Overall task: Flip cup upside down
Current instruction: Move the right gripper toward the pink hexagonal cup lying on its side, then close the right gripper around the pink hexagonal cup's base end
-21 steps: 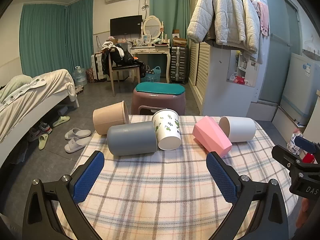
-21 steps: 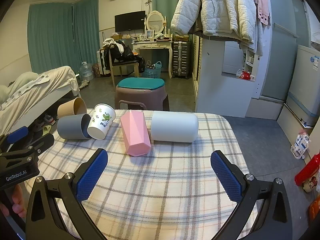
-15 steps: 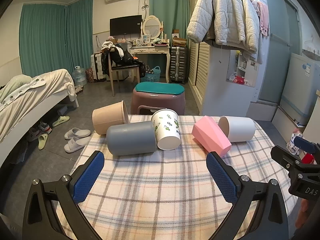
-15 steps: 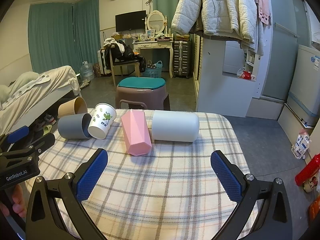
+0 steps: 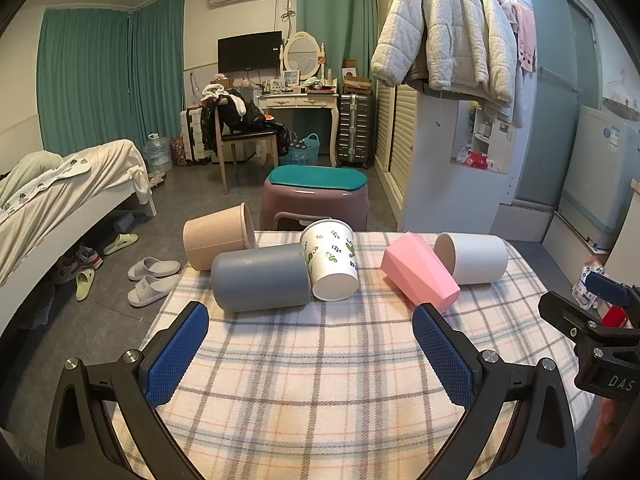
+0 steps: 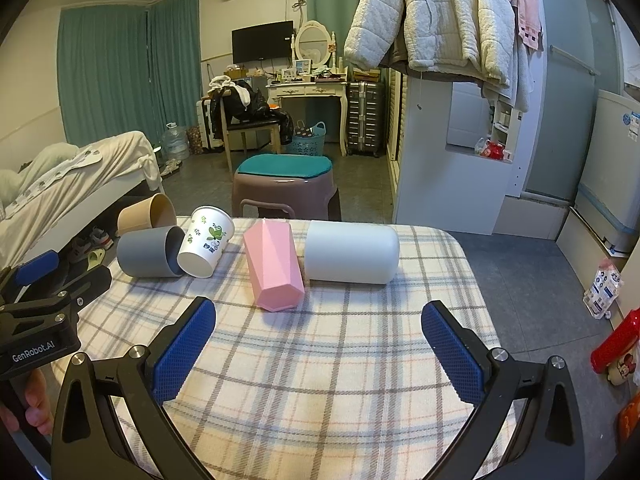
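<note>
Several cups lie on their sides across the far part of a plaid-covered table [image 5: 320, 380]: a tan cup [image 5: 218, 237], a grey cup [image 5: 260, 278], a white leaf-print paper cup [image 5: 332, 265], a pink faceted cup [image 5: 420, 272] and a white cup [image 5: 472, 258]. In the right wrist view they show as tan [image 6: 146, 214], grey [image 6: 150, 252], leaf-print [image 6: 206, 240], pink [image 6: 274, 268] and white [image 6: 352, 252]. My left gripper [image 5: 310, 350] is open and empty, short of the grey and leaf-print cups. My right gripper [image 6: 318, 346] is open and empty, short of the pink cup.
A mauve stool with a teal cushion [image 5: 316, 196] stands just beyond the table's far edge. A bed [image 5: 60, 192] is at the left and slippers [image 5: 154, 276] lie on the floor. A white cabinet [image 5: 452, 160] with a hung jacket stands at the right.
Both grippers have shifted very slightly; the cups appear a touch nearer. Nothing has been grasped or moved.
</note>
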